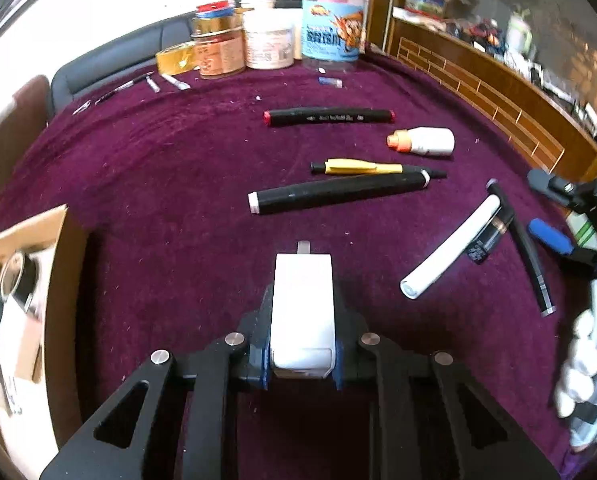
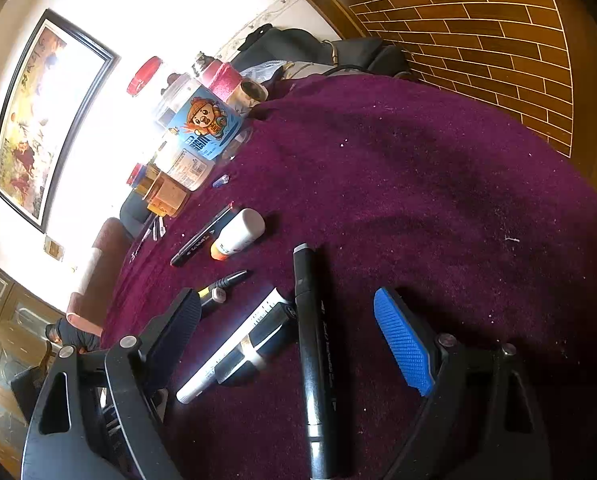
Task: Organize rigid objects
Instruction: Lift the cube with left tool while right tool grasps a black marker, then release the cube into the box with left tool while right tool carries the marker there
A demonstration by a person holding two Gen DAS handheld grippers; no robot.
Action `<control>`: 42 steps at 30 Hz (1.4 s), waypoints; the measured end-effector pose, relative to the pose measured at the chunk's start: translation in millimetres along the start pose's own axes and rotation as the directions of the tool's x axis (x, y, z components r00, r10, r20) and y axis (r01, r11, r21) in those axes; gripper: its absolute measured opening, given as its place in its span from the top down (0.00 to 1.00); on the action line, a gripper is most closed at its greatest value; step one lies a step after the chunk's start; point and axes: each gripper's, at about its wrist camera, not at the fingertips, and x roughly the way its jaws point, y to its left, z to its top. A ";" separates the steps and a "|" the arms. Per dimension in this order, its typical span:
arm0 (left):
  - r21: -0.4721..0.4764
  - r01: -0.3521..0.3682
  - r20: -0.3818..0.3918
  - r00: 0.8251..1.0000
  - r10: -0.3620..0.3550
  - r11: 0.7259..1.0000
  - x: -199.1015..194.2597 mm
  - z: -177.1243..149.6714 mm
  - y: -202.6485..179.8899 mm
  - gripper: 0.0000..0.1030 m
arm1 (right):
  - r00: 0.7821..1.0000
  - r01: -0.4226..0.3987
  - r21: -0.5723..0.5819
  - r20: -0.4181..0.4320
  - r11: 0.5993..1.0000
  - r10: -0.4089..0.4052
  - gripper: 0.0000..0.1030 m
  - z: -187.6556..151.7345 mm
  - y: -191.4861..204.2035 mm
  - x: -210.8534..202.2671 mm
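A: So, what is each tool doing?

B: Left tool is clamped on a white charger block, a smooth hard plastic brick with a metal prong at its far end. It hangs above the purple velvet-like counter, near the left edge, where an open cardboard box sits. Right tool is spread wide, blue ribbed pads apart, straddling a long black marker near the right edge, not touching it.

A: How would that marker handle?

B: Likely light and stiff, a slick round barrel that could roll. I'd take it mid-barrel, across its width. Just beside it lie a white pen and a short black tube, touching each other, so a wide grip might nudge them.

A: Anything else loose?

B: Toward the middle: another fat black marker, a gold-clipped pen, a small white glue bottle with an orange cap, and a red-tipped marker. Jars stand along the far edge.
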 end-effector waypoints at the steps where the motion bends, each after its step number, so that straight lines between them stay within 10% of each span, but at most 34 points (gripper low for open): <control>1: -0.021 0.020 0.010 1.000 -0.020 1.000 -9.0 -2.5 4.1 0.83 | 1.000 0.000 0.000 0.000 1.000 0.000 0.13 0.0 0.0 0.0; 11: -0.114 0.144 0.138 0.982 -0.128 0.983 -94.8 -35.2 35.6 0.82 | 0.999 0.024 -0.032 -0.028 0.999 -0.025 0.11 2.3 7.3 3.6; 17: -0.167 0.199 0.183 0.969 -0.168 0.966 -123.5 -54.4 62.2 0.82 | 0.978 0.154 -0.194 -0.110 0.969 -0.178 0.15 -8.6 21.9 -10.3; 28: -0.265 0.224 0.220 0.961 -0.167 0.938 -148.9 -85.7 104.9 0.82 | 0.890 0.396 -0.491 -0.003 0.776 -0.456 0.72 -28.0 50.6 20.0; 30: -0.285 0.226 0.225 0.960 -0.165 0.932 -154.5 -92.2 115.0 0.82 | 0.910 0.352 -0.484 -0.024 0.801 -0.415 0.87 -25.4 48.8 19.2; 42: -0.404 0.170 0.282 0.958 -0.054 0.899 -195.7 -123.9 189.7 0.82 | 0.986 0.057 -0.229 -0.140 0.972 -0.090 0.88 -23.8 35.1 -30.5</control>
